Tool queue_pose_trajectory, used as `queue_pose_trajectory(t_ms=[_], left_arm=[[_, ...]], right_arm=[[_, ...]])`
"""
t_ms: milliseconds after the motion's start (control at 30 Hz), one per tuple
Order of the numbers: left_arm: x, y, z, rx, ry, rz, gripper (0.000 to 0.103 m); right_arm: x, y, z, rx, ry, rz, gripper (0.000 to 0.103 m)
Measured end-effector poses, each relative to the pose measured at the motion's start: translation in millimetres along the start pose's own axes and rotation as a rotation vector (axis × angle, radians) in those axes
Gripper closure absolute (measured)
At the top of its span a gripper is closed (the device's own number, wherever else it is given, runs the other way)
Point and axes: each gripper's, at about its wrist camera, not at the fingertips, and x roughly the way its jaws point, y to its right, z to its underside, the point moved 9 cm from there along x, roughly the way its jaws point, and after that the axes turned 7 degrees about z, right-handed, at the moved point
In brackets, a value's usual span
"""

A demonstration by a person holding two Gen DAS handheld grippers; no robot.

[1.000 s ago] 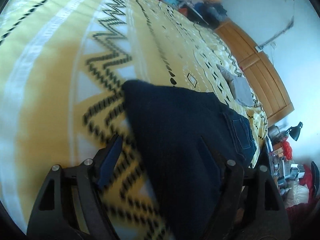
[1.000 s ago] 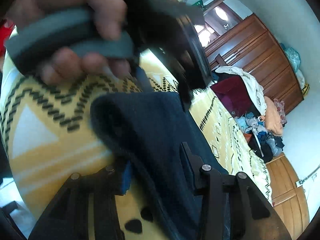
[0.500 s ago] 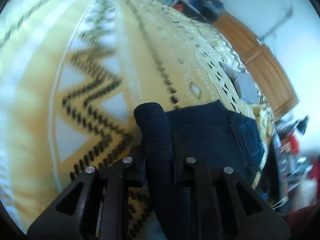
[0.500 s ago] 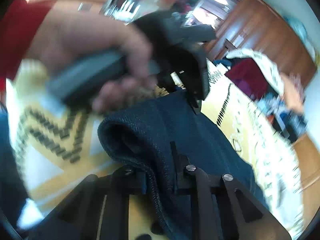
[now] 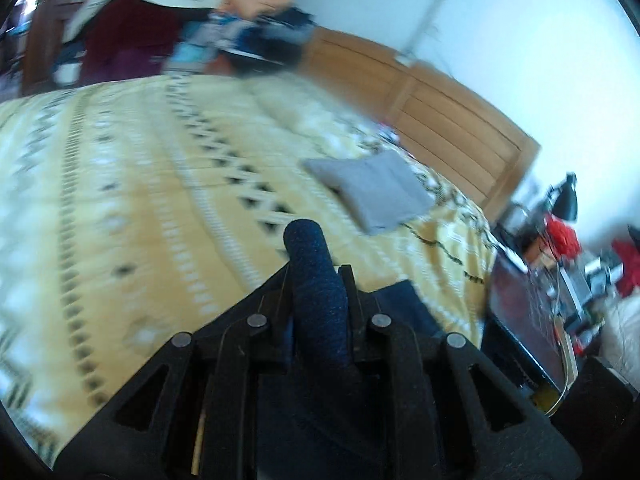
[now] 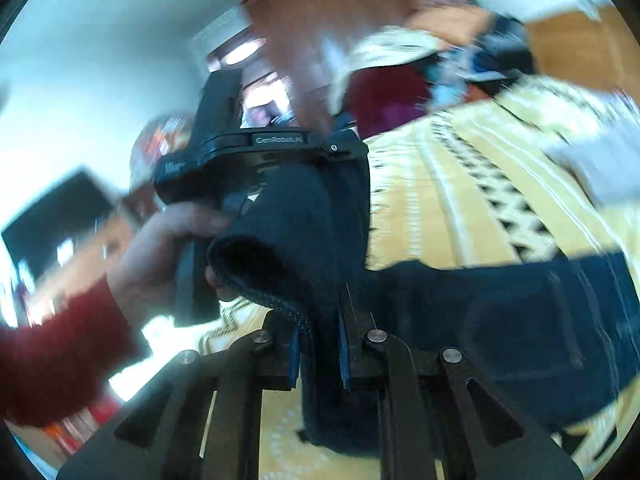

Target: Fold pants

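Dark blue jeans (image 6: 500, 312) lie partly on the yellow patterned bedspread (image 5: 140, 208). My left gripper (image 5: 318, 276) is shut on a folded edge of the jeans (image 5: 316, 280), which sticks up between its fingers above the bed. My right gripper (image 6: 318, 344) is shut on the other end of the same folded edge, lifted off the bed. The left gripper's body (image 6: 256, 160) and the hand holding it show just beyond in the right wrist view.
A folded grey cloth (image 5: 372, 192) lies on the bed near the wooden headboard (image 5: 440, 120). Piled clothes (image 5: 168, 20) sit past the far side. A cluttered bedside table (image 5: 560, 280) stands to the right.
Both grippers closed on the jeans' folded edge and lifted it off the bed, swinging it toward the headboard end. The views tilted up from the bedspread.
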Motion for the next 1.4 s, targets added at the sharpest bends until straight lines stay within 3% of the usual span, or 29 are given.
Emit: queue_pose_trajectory(t_ms=[167,333,433,600,700,767,867,933,1067,1133,1200,1300,1367,1400], left_arm=[[109,47,22,0.049,-0.129,0.046,0.085],[187,80,46,0.074,-0.235,0.060,0.085],[227,94,65,0.113,-0.298,0.042,0.085],[256,90,81,0.132,-0.345,-0.014,0.083],[269,85,84,0.107,-0.350,-0.064,0.058],[271,85,84,0.099,-0.331,-0.091,0.038],[272,88,80,0.054,-0.297,-0.072,0.030],[266,89,73,0.022,-0.261,-0.050,0.029],[252,98,60,0.054,-0.204,-0.050,0.029],[240,103,56,0.068,-0.176,-0.048,0.029],[231,104,57,0.074,-0.171,-0.055,0.029],[207,97,60,0.059,-0.161,-0.063,0.029],[183,84,62,0.042,-0.149,-0.093,0.029],[162,74,63,0.026,-0.125,-0.110,0.029]], right_arm=[[-35,114,10,0.282,0.014,0.024,0.086],[-62,226,34,0.550,0.034,0.037,0.086],[-65,263,47,0.640,0.030,0.033,0.086],[-60,298,71,0.763,0.025,-0.022,0.086],[-59,308,76,0.778,0.011,0.000,0.080],[-68,309,75,0.725,0.013,0.056,0.077],[-78,296,67,0.654,0.030,0.106,0.076],[-85,291,64,0.635,0.036,0.114,0.076],[-87,297,65,0.673,0.042,0.094,0.077],[-86,312,77,0.816,0.046,0.028,0.080],[-82,326,87,0.857,0.022,0.068,0.081],[-81,328,94,0.823,0.011,0.109,0.080],[-83,328,97,0.785,-0.008,0.155,0.062],[-86,326,98,0.757,-0.030,0.183,0.059]])
